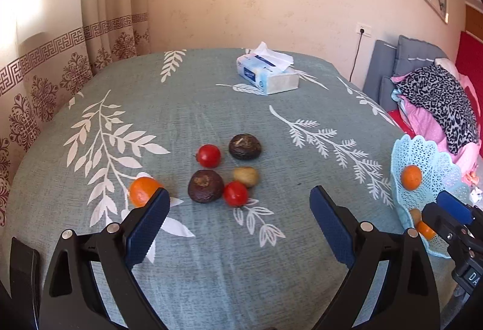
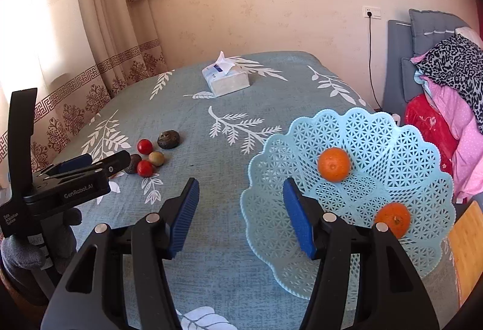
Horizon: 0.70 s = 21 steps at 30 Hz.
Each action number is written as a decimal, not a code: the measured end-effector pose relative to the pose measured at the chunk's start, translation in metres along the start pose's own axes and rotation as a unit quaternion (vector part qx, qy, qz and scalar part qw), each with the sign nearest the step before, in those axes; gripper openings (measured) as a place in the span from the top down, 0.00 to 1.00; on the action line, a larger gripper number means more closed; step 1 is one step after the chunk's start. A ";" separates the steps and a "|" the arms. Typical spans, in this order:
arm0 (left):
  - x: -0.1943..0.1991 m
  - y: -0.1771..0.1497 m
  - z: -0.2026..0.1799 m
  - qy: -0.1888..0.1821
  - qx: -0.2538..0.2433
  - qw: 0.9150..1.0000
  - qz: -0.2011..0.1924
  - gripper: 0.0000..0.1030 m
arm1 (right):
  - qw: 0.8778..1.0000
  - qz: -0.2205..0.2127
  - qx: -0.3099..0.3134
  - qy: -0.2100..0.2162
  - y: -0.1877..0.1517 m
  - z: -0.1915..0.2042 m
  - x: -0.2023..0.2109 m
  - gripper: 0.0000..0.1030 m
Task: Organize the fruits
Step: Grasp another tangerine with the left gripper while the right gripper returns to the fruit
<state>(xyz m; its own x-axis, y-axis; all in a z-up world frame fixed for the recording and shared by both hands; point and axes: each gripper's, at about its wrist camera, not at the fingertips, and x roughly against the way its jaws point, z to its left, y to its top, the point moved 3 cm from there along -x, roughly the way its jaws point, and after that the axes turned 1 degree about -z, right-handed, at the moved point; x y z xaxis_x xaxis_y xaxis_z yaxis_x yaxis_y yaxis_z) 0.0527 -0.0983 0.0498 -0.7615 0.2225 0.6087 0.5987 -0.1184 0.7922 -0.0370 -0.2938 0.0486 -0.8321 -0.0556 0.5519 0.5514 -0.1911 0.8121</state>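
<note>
The fruits are seen in two groups. On the surface [image 1: 211,118], covered by a grey-green cloth with white leaf prints, a loose cluster is found: two glossy red fruits [image 1: 208,155] [image 1: 235,193], two dark brown wrinkled fruits [image 1: 245,146] [image 1: 205,186] with pale patches on top, and a small yellow-tan fruit [image 1: 246,176]. A bright orange [image 1: 141,191] lies apart at 9 o'clock of the cluster, partly hidden behind the left tool's near pad in the left wrist view.

A pale blue lattice basket [image 2: 392,130] with a scalloped rim is placed at 3 o'clock of the cluster, well apart from it. Two oranges are held in it: one [image 2: 334,164] near the middle, one [image 2: 394,219] toward 5 o'clock, its stem end showing.

The left tool [image 1: 240,215] is held wide open over bare cloth, nothing between its blue ribbed pads. The right tool [image 2: 241,215] is also open, less widely, with nothing gripped; its right pad stands in front of the basket's rim.

"GenRobot.AI" can be read on the left tool's body in the right wrist view, and small white lettering, seemingly "Data Acquisition System", lower down. A tissue pack [image 1: 267,75] with a blue label, its text too small to read, lies at 12 o'clock of the cluster
</note>
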 end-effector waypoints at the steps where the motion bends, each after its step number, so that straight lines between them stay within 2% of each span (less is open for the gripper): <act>1: -0.001 0.000 0.006 0.005 0.005 1.000 0.001 0.10 | 1.000 0.002 0.002 0.003 0.000 0.003 -0.002 0.42; 15: -0.021 -0.007 0.082 0.086 0.056 0.995 0.020 0.10 | 0.998 0.034 0.034 0.038 -0.005 0.043 -0.026 0.42; 21: -0.037 -0.012 0.095 0.097 0.061 0.993 0.039 0.10 | 0.997 0.049 0.039 0.045 -0.008 0.050 -0.036 0.42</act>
<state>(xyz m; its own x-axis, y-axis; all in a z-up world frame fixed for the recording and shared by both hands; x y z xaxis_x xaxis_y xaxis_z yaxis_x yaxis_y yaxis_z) 0.0976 -0.0130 0.0134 -0.7383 0.0251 0.6741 0.6741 -0.0066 0.7386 -0.0089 -0.2412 0.0318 -0.7746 -0.1586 0.6122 0.6297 -0.1038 0.7699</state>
